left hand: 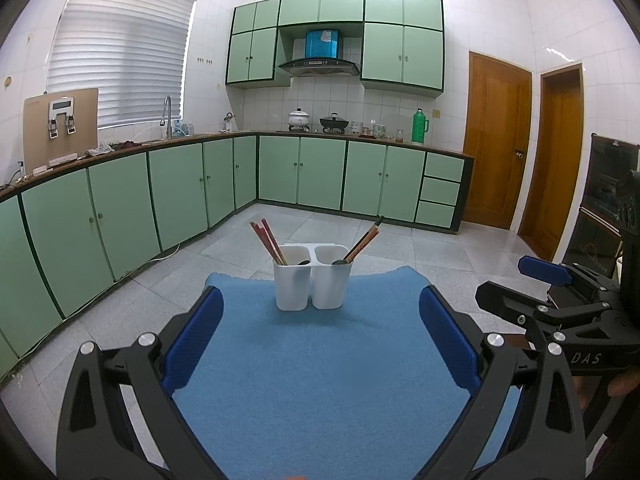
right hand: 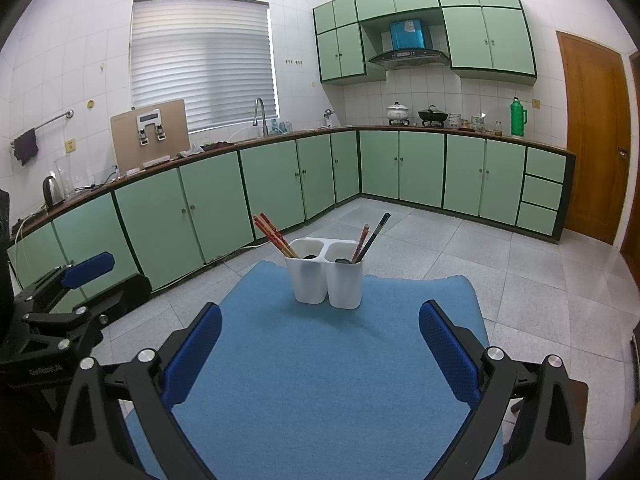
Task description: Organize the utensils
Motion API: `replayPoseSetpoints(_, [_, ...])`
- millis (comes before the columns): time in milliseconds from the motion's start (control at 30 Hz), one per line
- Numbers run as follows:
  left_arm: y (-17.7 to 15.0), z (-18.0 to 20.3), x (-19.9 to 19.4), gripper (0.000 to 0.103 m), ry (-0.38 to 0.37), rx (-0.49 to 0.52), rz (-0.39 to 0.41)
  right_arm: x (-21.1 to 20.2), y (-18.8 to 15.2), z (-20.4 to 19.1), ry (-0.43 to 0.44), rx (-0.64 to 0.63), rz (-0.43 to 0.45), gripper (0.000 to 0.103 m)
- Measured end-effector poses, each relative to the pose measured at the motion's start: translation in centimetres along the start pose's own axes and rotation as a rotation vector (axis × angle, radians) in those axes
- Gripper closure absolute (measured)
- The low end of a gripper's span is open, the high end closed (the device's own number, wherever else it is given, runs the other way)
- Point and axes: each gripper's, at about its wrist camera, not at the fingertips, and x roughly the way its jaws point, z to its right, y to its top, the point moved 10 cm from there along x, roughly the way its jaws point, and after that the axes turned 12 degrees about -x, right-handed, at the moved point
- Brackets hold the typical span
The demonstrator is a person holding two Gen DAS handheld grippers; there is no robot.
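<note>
Now both sets of jaws spread wide, holding nothing: left gripper (left hand: 322, 334) and right gripper (right hand: 320, 352) hover over the near blue mat (left hand: 320, 380). Far on it stands the white holder (left hand: 313, 280), red chopsticks (left hand: 267, 240) left, more chopsticks (left hand: 365, 240) right. Only the right view catches the kettle (right hand: 53, 191) and towel (right hand: 26, 151); the left view shows a dark cabinet (left hand: 608, 208). Green cupboards (left hand: 120, 216) ring the tiled floor.

A home kitchen is showing itself all around: mint-green base cabinets (right hand: 216, 204) are running in an L under a dark counter, matching wall cabinets (right hand: 488, 36) are hanging at the upper right of the frame around a range hood (right hand: 410, 56), pots (right hand: 398, 112) are sitting on the stove, a tap (right hand: 260, 114) is standing below the blinds (right hand: 202, 62), and a kettle (right hand: 53, 192) is waiting at far left.
</note>
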Motion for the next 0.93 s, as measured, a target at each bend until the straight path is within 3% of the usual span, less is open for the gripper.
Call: replayPoseSetpoints(933, [-0.1, -0.1, 0.5, 0.008, -0.003, -0.014, -0.014, 0.6, -1.1, 0.3, 0.001, 0.002, -0.014, 0.006])
